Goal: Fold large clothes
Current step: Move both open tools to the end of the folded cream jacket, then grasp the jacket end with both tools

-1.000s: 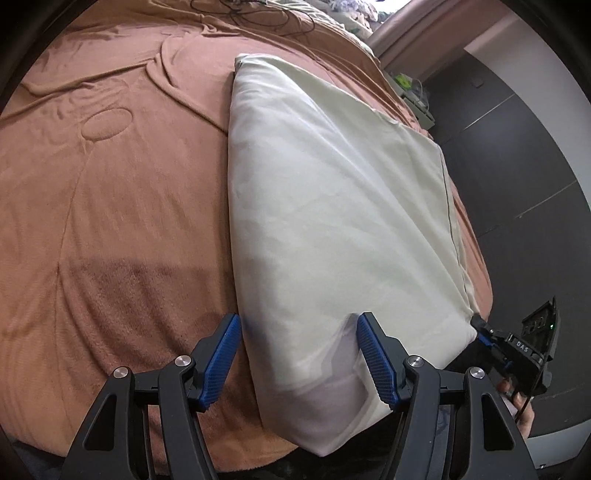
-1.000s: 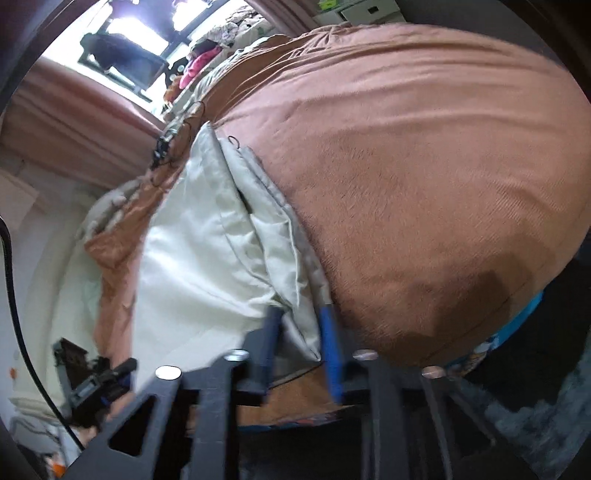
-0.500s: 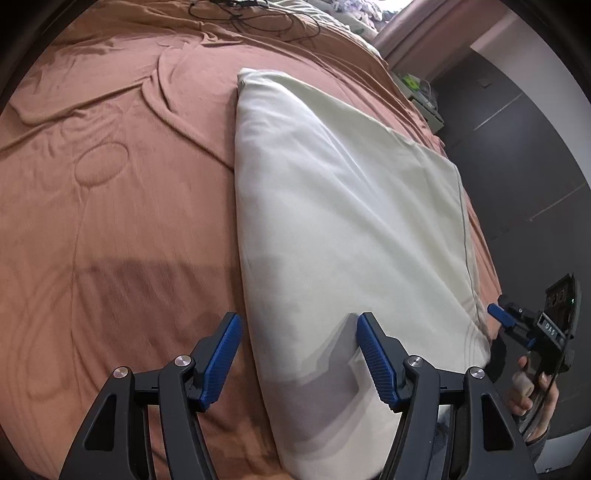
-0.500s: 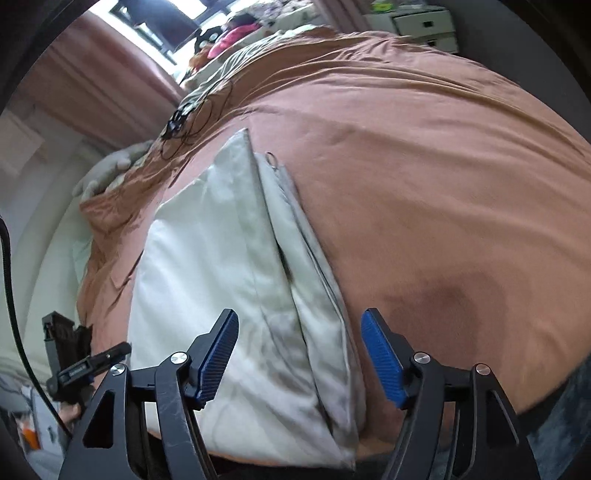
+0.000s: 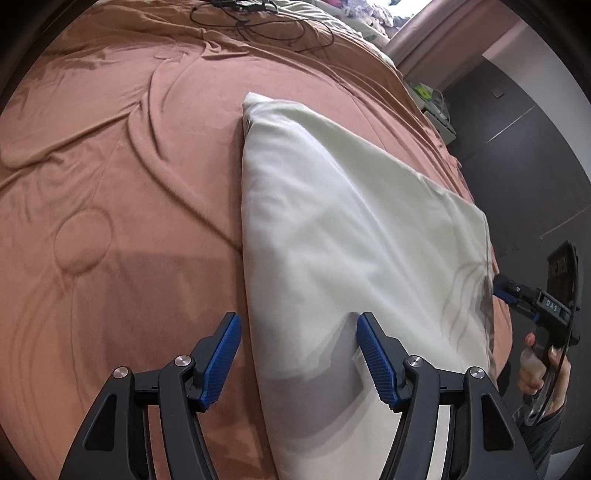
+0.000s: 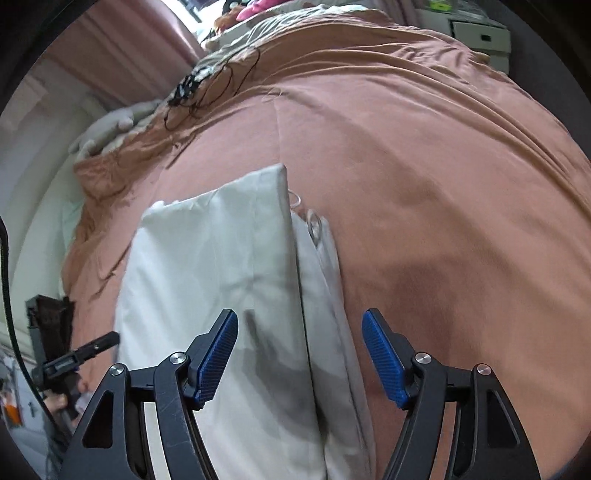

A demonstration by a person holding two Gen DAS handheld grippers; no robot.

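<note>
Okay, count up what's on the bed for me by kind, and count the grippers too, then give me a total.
Folded cream cloth: 1
Brown bedspread: 1
Tangle of black cables: 1
Grippers: 2, the left gripper and the right gripper, both open above the cloth
Total: 5

Soft indoor light, bright window glare at top, claw shadows on fabric, fisheye-warped dark edges
</note>
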